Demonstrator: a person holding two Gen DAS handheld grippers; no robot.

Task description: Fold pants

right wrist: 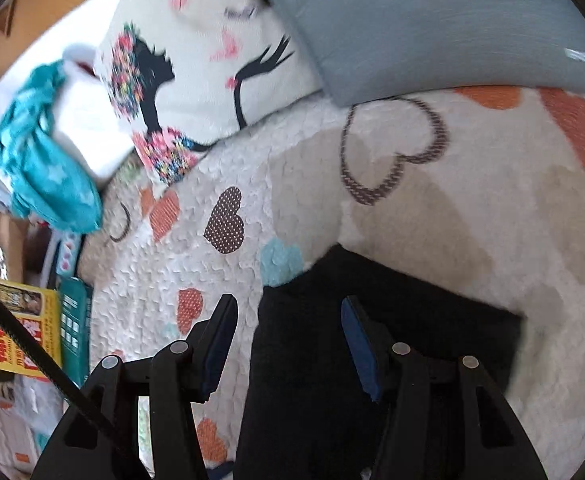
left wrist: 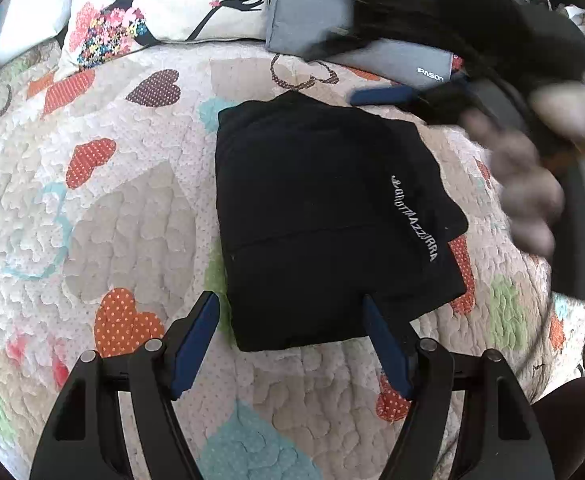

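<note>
Left wrist view: black pants (left wrist: 324, 220), folded square, mid-bed on quilt (left wrist: 92, 220). Left hand-held gripper (left wrist: 292, 312) and right hand-held gripper (right wrist: 288, 312) both spread, empty. Risk: a finger snagging an edge could undo the fold.

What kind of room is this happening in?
Most likely a bedroom: the folded black pants lie on a quilted heart-patterned bedspread, with a white printed pillow and a grey cushion behind.
</note>
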